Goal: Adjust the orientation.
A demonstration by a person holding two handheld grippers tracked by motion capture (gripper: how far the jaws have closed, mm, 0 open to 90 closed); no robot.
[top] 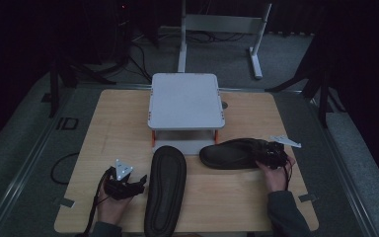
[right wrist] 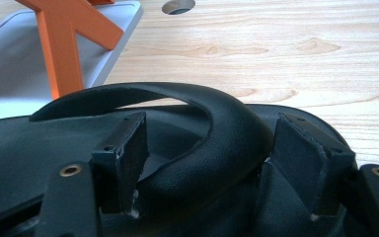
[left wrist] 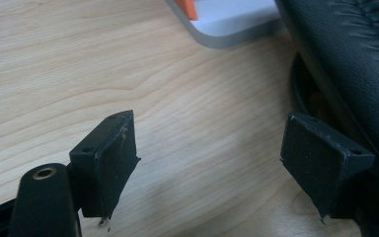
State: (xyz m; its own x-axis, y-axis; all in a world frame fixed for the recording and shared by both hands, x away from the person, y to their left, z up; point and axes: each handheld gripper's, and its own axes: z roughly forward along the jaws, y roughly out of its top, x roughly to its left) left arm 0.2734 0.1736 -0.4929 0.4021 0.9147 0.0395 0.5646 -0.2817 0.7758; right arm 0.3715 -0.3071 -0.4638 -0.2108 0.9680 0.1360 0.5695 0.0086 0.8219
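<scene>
Sandal (top: 232, 153) strap between right claw (right wrist: 212, 163) jaws

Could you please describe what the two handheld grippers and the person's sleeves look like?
Both grippers, left gripper and right gripper, are black with blocky, square-padded fingers. Each carries a grey three-cornered plate and trails a thin black cable. The sleeves are dark grey.

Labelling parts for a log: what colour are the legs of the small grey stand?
Orange legs, clearest in the right gripper view.
</scene>
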